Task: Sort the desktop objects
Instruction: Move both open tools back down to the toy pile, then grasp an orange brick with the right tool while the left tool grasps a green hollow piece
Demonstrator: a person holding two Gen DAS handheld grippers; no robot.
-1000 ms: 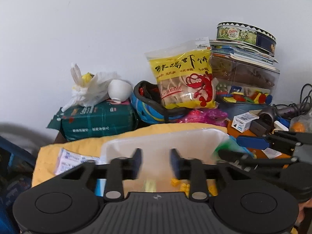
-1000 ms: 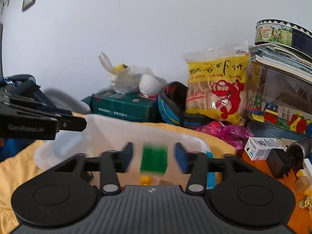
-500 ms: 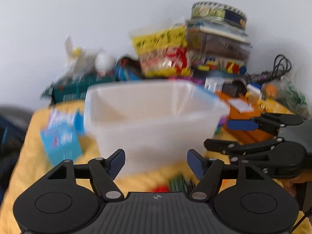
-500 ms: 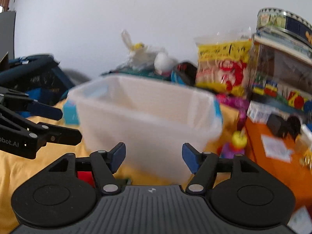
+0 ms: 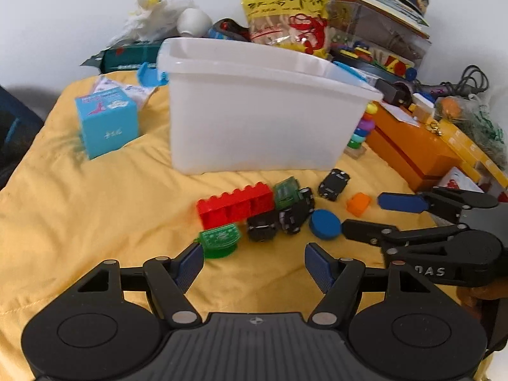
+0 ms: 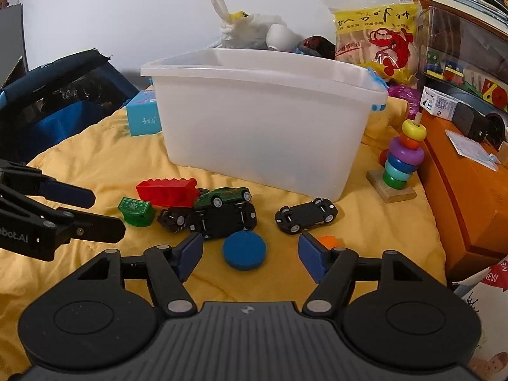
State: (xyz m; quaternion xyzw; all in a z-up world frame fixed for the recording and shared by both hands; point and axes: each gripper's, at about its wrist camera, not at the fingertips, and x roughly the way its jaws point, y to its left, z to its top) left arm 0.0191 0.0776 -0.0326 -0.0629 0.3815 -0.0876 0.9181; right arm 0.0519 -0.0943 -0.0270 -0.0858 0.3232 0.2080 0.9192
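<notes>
The right gripper [image 6: 250, 255] is spread wide and holds nothing; it hovers low over the yellow cloth [image 6: 95, 146] with the blue disc [image 6: 244, 250] lying flat between its fingers, not touching either pad. The left gripper [image 5: 254, 265] is likewise spread and empty, with the green piece [image 5: 219, 238] just ahead of its left finger. Beyond lie the red brick [image 5: 235, 203], a green toy car [image 6: 223, 195] on top of black toy cars [image 6: 222, 217], another black car [image 6: 306, 214] apart to the right, and a small orange piece [image 5: 358, 203]. Behind them all stands the white bin [image 6: 263, 127], probably where the toys belong.

The disc looks light, stiff and smooth; lying flat, it likely calls for a pinch across its rim, with the pads low against the soft cloth. The cars may roll, so their sides seem the safer hold
</notes>
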